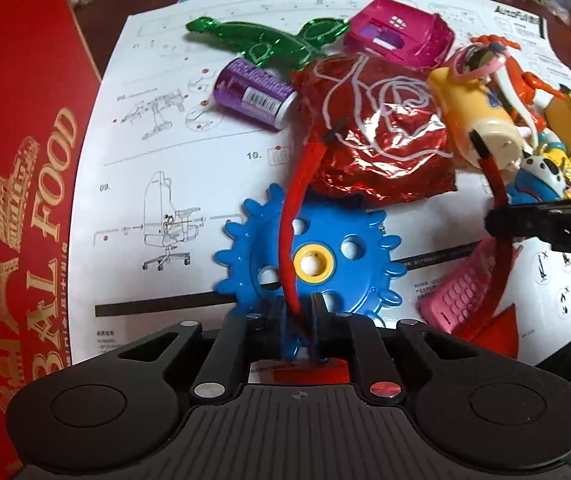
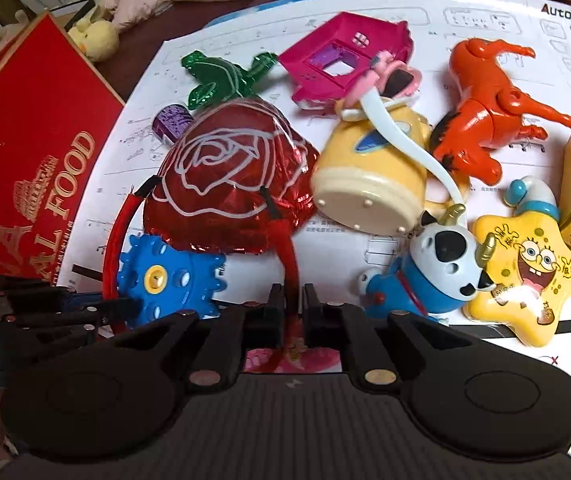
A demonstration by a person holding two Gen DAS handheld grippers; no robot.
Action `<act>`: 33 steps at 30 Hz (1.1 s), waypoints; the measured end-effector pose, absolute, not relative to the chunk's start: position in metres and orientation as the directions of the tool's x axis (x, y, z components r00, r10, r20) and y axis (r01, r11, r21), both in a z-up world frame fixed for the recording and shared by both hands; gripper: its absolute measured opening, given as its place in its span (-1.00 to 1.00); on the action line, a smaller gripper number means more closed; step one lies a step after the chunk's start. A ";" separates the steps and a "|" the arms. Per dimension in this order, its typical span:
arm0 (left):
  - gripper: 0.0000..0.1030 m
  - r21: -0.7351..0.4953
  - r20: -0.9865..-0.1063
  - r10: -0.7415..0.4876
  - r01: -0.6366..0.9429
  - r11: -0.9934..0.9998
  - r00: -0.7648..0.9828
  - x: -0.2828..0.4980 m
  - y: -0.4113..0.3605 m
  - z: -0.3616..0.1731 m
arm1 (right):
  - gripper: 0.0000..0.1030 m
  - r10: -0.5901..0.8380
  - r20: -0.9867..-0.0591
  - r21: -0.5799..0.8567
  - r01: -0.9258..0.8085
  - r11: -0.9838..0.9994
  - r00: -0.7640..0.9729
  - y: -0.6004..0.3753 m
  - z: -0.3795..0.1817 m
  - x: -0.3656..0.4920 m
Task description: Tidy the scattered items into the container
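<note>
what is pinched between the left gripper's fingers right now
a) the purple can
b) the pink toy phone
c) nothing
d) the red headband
d: in the left wrist view the left gripper is shut on one end of the thin red curved headband, which arcs up over the blue plastic gear wheel, while the purple can lies apart on the paper sheet.

The red box (image 1: 17, 184) ran off the left edge in both views, its gold lettering cut short. The purple can (image 2: 173, 122) lay mostly hidden behind the red foil rose (image 2: 229, 176) in the right wrist view. The blue gear (image 1: 309, 260) disappeared partly under the left tongs (image 1: 299, 300). Small print on the instruction sheet (image 1: 173, 128) was too fine to read.
</note>
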State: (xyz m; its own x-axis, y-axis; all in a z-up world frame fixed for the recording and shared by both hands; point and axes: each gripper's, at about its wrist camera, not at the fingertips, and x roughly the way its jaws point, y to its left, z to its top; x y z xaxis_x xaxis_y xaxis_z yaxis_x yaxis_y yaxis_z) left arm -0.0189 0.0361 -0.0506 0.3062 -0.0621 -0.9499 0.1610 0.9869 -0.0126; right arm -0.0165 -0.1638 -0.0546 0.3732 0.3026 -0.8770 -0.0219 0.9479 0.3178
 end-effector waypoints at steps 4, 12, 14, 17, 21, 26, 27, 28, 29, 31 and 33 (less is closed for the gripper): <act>-0.91 -0.014 -0.954 -0.057 0.148 0.989 0.294 -0.021 0.038 -0.055 | -0.25 0.315 -0.886 0.339 0.010 0.941 0.339 -0.175 -0.059 -0.033; -0.91 -0.026 -0.955 -0.072 0.160 0.987 0.289 -0.025 0.037 -0.053 | -0.21 0.412 -0.883 0.429 0.030 0.903 0.224 -0.162 -0.073 -0.053; -0.87 -0.033 -0.955 -0.079 0.160 0.986 0.287 -0.026 0.037 -0.054 | -0.26 0.430 -0.882 0.444 0.034 0.895 0.191 -0.155 -0.078 -0.055; -0.65 -0.032 -0.954 -0.082 0.175 0.984 0.288 -0.027 0.036 -0.054 | -0.43 0.404 -0.892 0.414 0.005 0.910 0.205 -0.143 -0.080 -0.053; -0.72 -0.027 -0.951 -0.085 0.193 0.981 0.296 -0.033 0.037 -0.051 | -0.61 0.383 -0.892 0.393 -0.010 0.920 0.240 -0.147 -0.074 -0.054; -0.89 -0.006 -0.944 -0.075 0.208 0.978 0.321 -0.039 0.033 -0.043 | -0.69 0.369 -0.887 0.382 -0.010 0.924 0.279 -0.153 -0.063 -0.053; -0.89 -0.002 -0.942 -0.073 0.211 0.978 0.327 -0.040 0.032 -0.041 | -0.69 0.362 -0.887 0.373 -0.019 0.928 0.288 -0.152 -0.060 -0.053; -0.89 0.000 -0.941 -0.073 0.214 0.977 0.332 -0.040 0.030 -0.038 | -0.69 0.356 -0.886 0.365 -0.027 0.931 0.296 -0.152 -0.057 -0.053; -0.89 0.002 -0.939 -0.073 0.217 0.976 0.337 -0.041 0.029 -0.036 | -0.70 0.352 -0.886 0.358 -0.034 0.933 0.303 -0.152 -0.055 -0.053; -0.89 0.004 -0.935 -0.076 0.224 0.975 0.347 -0.040 0.027 -0.030 | -0.71 0.346 -0.881 0.352 -0.042 0.935 0.322 -0.154 -0.049 -0.052; -0.88 0.008 -0.930 -0.078 0.232 0.973 0.359 -0.041 0.024 -0.023 | -0.73 0.345 -0.875 0.353 -0.041 0.935 0.340 -0.157 -0.043 -0.051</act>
